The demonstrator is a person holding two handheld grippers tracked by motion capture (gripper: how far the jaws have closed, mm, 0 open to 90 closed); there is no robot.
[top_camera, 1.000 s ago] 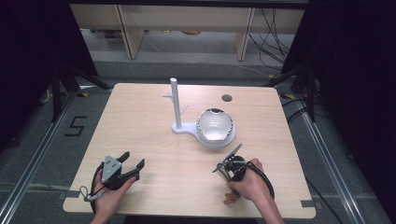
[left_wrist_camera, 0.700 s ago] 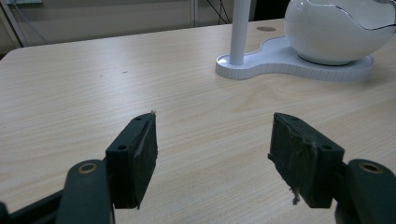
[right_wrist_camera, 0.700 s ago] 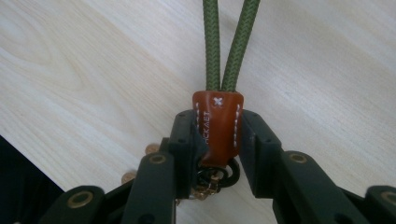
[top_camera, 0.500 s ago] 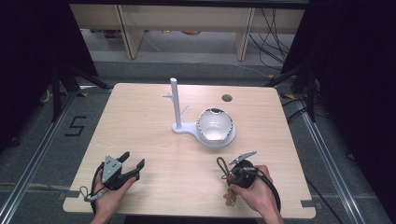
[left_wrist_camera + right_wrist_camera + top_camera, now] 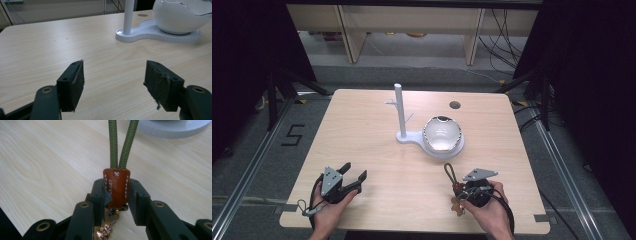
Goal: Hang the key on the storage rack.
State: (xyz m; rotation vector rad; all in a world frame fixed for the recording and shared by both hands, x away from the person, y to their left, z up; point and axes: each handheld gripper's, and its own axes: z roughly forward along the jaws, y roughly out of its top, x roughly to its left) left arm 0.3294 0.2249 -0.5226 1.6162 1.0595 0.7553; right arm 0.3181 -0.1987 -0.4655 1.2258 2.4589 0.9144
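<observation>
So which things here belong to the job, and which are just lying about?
In the job:
- keychain with green cord loop, clamped in the right tool
- white stand with pegs, the likely hanging spot

Lying about:
- white bowl on the stand's base
- left tool, open and holding nothing

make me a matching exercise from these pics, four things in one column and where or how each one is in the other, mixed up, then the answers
Things:
1. left gripper
2. right gripper
3. white bowl
4. green cord loop

States:
A. rests on the round end of the white stand
B. jaws apart, nothing between them
C. sticks out from the leather tab toward the stand
D. shut on the brown leather tab

Pairs: 1-B, 2-D, 3-A, 4-C
</observation>
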